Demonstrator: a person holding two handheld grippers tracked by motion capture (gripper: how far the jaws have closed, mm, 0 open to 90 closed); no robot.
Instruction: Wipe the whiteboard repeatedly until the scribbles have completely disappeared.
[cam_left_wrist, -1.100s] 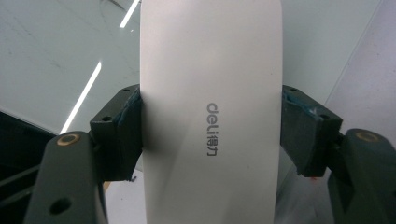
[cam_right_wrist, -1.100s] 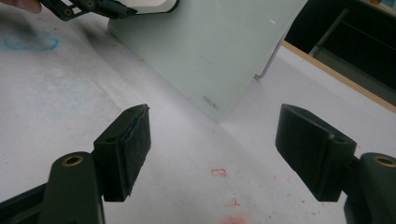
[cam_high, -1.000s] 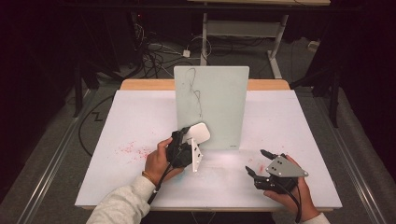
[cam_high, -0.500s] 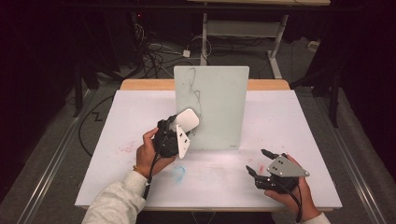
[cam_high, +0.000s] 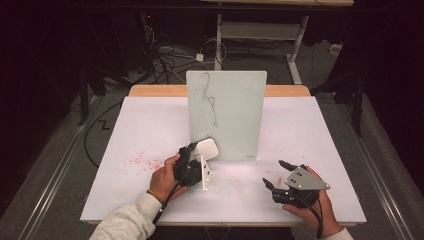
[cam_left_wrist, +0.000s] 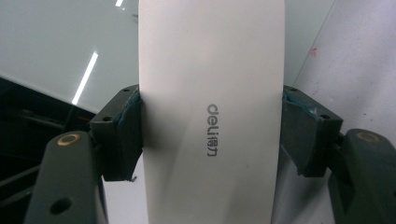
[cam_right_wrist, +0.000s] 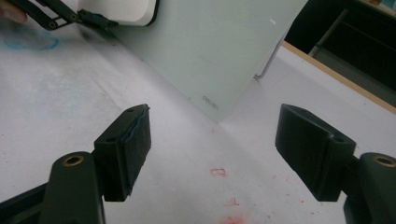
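Observation:
A pale glass whiteboard (cam_high: 226, 115) stands upright in the middle of the table, with black scribbles (cam_high: 210, 97) on its upper left. My left gripper (cam_high: 200, 154) is shut on a white eraser (cam_high: 206, 148), held at the board's lower left corner. In the left gripper view both jaws clamp the eraser (cam_left_wrist: 212, 70) by its sides, and grey "deli" lettering faces the camera. My right gripper (cam_high: 273, 172) rests low on the table at the front right, open with nothing between its fingers. In the right gripper view the board (cam_right_wrist: 219, 46) rises ahead and the eraser (cam_right_wrist: 121, 9) lies against it.
The white table top (cam_high: 150, 125) carries red marker smears (cam_high: 142, 161) at the left and more red marks (cam_right_wrist: 219, 172) in front of the right gripper. A faint blue ring (cam_right_wrist: 28, 42) is drawn near the left hand. Cables and desk legs lie on the floor beyond.
The left gripper, still holding the eraser, swung left and away from the board, then came back right and down to its lower left corner. The right gripper stayed put.

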